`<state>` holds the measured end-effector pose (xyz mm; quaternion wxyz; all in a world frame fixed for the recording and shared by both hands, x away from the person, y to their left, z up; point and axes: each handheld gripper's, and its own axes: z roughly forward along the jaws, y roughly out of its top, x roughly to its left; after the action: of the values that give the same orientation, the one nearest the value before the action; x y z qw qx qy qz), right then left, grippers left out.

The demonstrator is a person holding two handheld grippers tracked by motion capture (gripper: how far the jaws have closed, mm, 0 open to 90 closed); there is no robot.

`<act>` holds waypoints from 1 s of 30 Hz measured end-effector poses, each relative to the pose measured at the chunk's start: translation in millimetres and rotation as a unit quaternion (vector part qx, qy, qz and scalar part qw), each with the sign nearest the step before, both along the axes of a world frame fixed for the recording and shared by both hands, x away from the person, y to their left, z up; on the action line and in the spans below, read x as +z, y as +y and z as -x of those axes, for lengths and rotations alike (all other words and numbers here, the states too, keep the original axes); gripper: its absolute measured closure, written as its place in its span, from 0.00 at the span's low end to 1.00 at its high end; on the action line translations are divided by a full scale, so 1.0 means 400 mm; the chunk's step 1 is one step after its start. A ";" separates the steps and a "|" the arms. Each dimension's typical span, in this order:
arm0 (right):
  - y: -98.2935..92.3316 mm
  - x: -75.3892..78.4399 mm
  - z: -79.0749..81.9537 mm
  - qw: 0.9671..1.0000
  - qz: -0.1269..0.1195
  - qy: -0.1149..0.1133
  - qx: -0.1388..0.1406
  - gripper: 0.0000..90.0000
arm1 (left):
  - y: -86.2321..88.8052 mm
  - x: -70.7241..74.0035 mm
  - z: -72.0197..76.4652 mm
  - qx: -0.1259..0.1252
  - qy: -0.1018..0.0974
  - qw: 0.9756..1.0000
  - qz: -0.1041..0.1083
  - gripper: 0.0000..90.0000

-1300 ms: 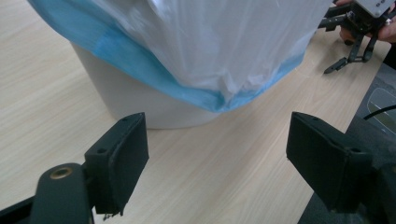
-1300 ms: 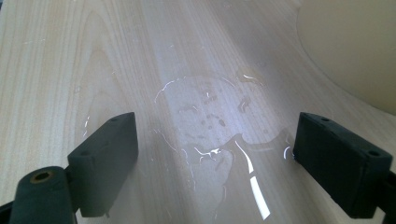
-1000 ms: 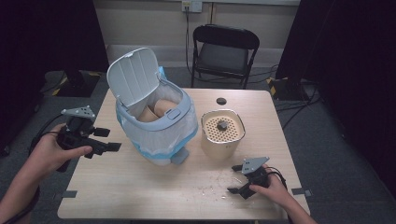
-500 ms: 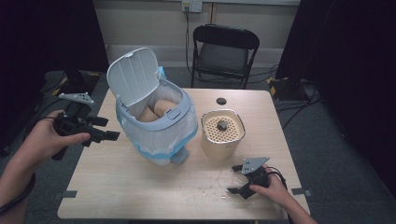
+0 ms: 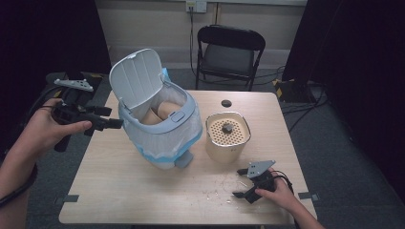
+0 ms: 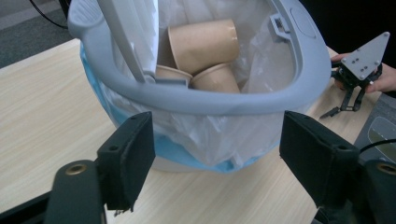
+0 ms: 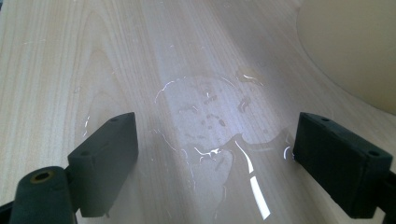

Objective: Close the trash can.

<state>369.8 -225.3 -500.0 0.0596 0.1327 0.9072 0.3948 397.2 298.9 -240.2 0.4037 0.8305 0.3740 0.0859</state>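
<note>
My left gripper [image 5: 102, 122] hangs off the left edge of the desk [image 5: 143, 191], pointed at the bin [image 5: 162, 129] — its fingers [image 6: 128, 154] have just been closing a little, yet they stand wide with nothing between them, the bin's grey rim [image 6: 205, 100] close ahead. The bin sits left of the middle of the desk, tilted, its lid [image 5: 136, 78] flipped up at the back, a thin white bag [image 6: 219, 135] spilling over the rim and a blue band of it showing lower down. Inside lie brown paper cups [image 6: 203, 44], tumbled on their sides.

I judge the bin light: hollow plastic, cups that weigh little. The shell is stiff and smooth, so it could slip or tip further if I push low. The bag is soft and would likely tear or slide off if I pinch it alone. The rim looks the best hold — rigid, thin enough for my fingers, though bag film over it may make it slick. The cups would crush under a hard squeeze.

My right gripper [image 5: 248, 183] rests near the front right of the desk, fingers [image 7: 105, 163] apart and empty, over a wet smear [image 7: 210, 135], beside the beige pot [image 5: 228, 138].
</note>
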 end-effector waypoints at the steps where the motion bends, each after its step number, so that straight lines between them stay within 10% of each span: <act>1: 0.000 0.000 0.000 1.000 0.000 0.000 0.000 0.15 | -0.002 0.003 -0.007 0.002 0.000 1.000 0.001 0.31; 13: 0.000 0.000 0.000 1.000 0.001 0.000 0.000 0.15 | -0.017 0.037 -0.065 0.017 -0.006 1.000 -0.014 0.37; 30: 0.000 0.000 0.000 1.000 0.000 0.000 0.000 0.15 | -0.010 0.071 -0.077 0.033 -0.058 0.998 0.017 0.48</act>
<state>369.8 -225.3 -500.0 0.0596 0.1326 0.9071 0.3949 427.9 295.1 -211.7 0.4359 0.8041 0.3787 0.1413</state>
